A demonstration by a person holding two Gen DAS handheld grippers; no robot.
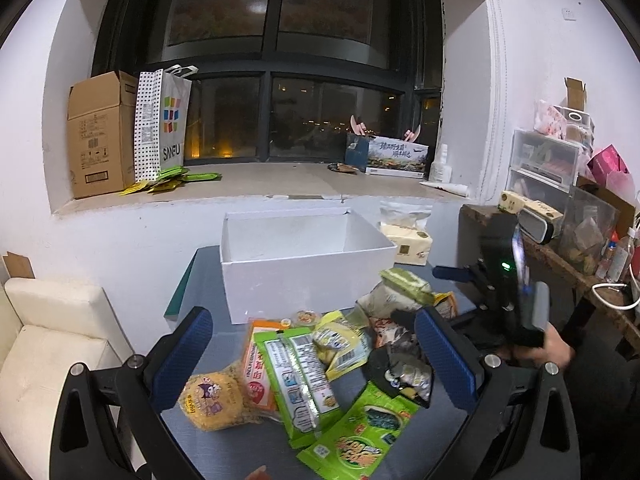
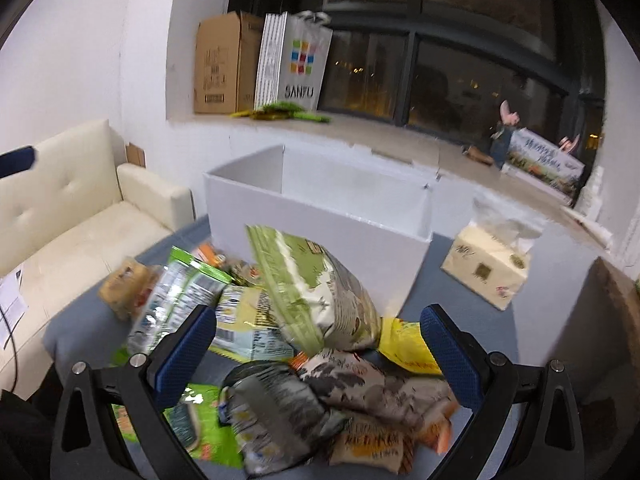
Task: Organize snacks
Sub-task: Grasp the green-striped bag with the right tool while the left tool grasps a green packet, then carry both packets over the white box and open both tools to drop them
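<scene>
A pile of snack packets (image 1: 320,364) lies on the grey-blue table in front of an empty white box (image 1: 304,264). My left gripper (image 1: 312,344) is open, held above the pile, with a yellow round snack bag (image 1: 212,400) and green seaweed packs (image 1: 356,432) below it. My right gripper (image 2: 320,344) is open too, hovering over the same pile (image 2: 304,344), where a green and white bag (image 2: 316,296) stands on top. The white box (image 2: 320,216) stands just behind. In the left wrist view the right gripper (image 1: 508,296) appears at the right, held by a hand.
A tissue pack (image 2: 488,272) sits right of the box. A cream sofa (image 2: 72,216) stands left of the table. The windowsill holds a cardboard carton (image 1: 100,136), a SANFU bag (image 1: 164,124) and a printed box (image 1: 396,156). Cluttered shelves (image 1: 560,184) stand at the right.
</scene>
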